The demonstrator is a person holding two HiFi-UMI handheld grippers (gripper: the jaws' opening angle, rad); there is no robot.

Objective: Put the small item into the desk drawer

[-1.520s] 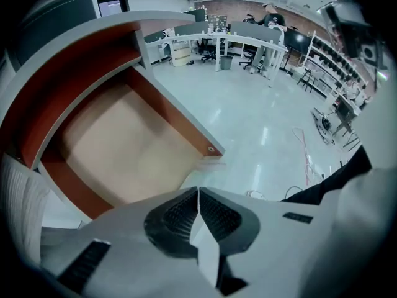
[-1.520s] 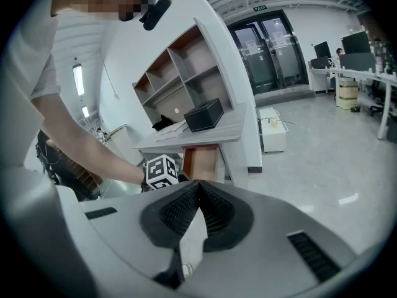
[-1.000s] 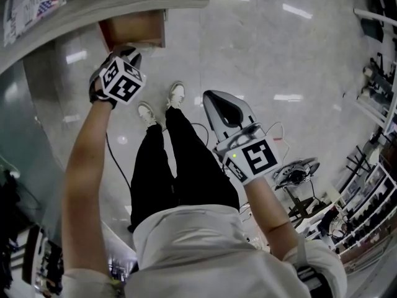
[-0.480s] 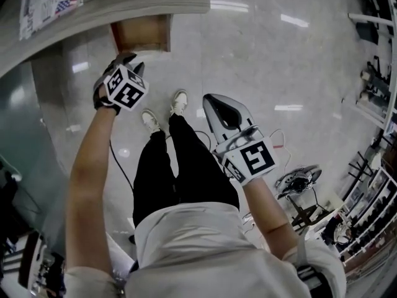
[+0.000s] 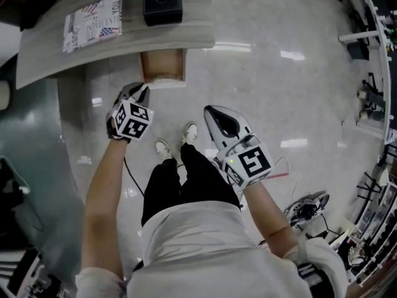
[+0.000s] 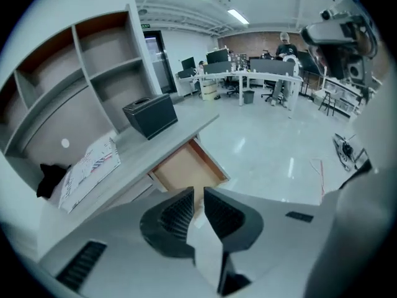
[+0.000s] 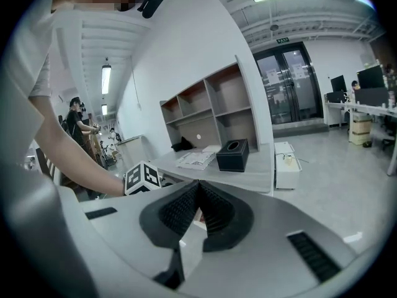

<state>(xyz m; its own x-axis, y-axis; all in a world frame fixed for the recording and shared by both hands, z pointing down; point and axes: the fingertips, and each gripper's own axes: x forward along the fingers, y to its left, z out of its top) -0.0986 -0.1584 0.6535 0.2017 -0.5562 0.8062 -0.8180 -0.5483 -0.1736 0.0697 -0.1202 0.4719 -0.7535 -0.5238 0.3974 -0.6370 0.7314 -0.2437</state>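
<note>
Head view. The desk point(image 5: 192, 33) runs across the top of the frame, with its drawer point(image 5: 162, 66) pulled open below the desk edge at upper centre. The left gripper point(image 5: 140, 92) sits at centre left, just below the drawer front and apart from it. The right gripper point(image 5: 212, 113) sits right of centre, over the floor, well clear of the desk. A black tissue box point(image 5: 162, 2) and a printed booklet point(image 5: 93, 22) lie on the desk top.

Left gripper view. The jaws stand a narrow slit apart at lower centre, and only floor and drawer show through the slit. The open drawer shows its bare tan bottom just above the jaw tips. The tissue box and the booklet lie on the desk at centre left, below a shelf unit point(image 6: 74, 73) at upper left.

Right gripper view. The jaw tips meet at centre, closed on nothing visible. The marker cube point(image 7: 142, 177) of the left gripper shows at centre left, in front of the desk.

The small item cannot be made out in any view.
</note>
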